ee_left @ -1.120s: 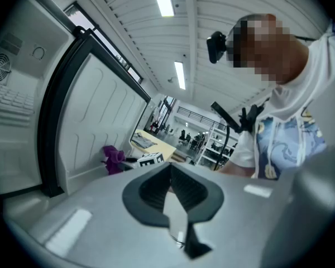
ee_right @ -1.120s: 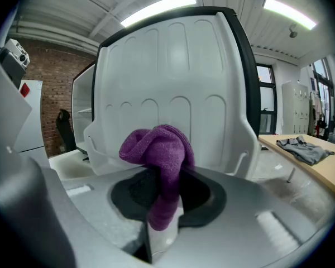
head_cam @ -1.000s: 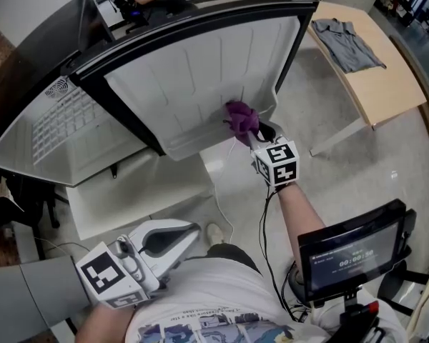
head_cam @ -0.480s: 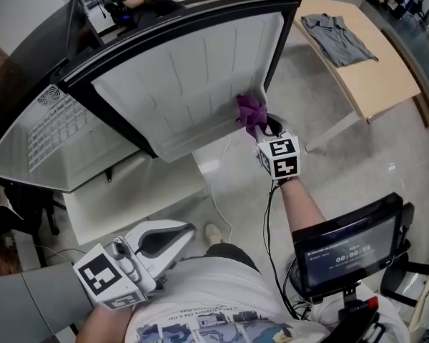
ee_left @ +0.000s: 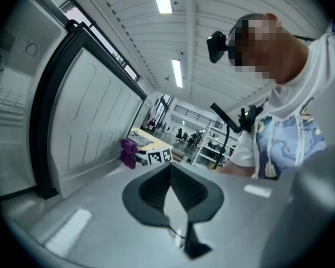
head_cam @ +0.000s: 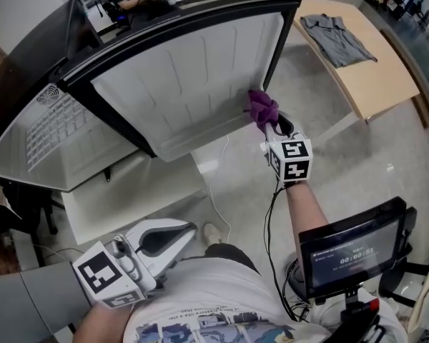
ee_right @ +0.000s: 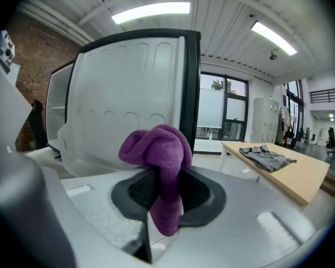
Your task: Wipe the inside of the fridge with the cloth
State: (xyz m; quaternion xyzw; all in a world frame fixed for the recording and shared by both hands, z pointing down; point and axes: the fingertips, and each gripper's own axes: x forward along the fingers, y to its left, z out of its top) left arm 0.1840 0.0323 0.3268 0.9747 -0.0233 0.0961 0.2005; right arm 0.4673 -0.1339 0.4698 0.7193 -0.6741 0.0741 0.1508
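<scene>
The right gripper (ee_right: 166, 194) has its fingers pinching the purple cloth (ee_right: 158, 147), which bunches above them and seems to touch the lower corner of the fridge door (head_cam: 186, 84). On the left gripper (ee_left: 170, 191) the fingers are pressed together, empty.

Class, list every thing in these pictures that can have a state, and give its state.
fridge door: open, white inner lining showing.
purple cloth: bunched, clamped between jaws.
right hand-held gripper: shut on the purple cloth.
left hand-held gripper: shut, empty.
grey shirt: lying spread on the table.
screen: lit.
</scene>
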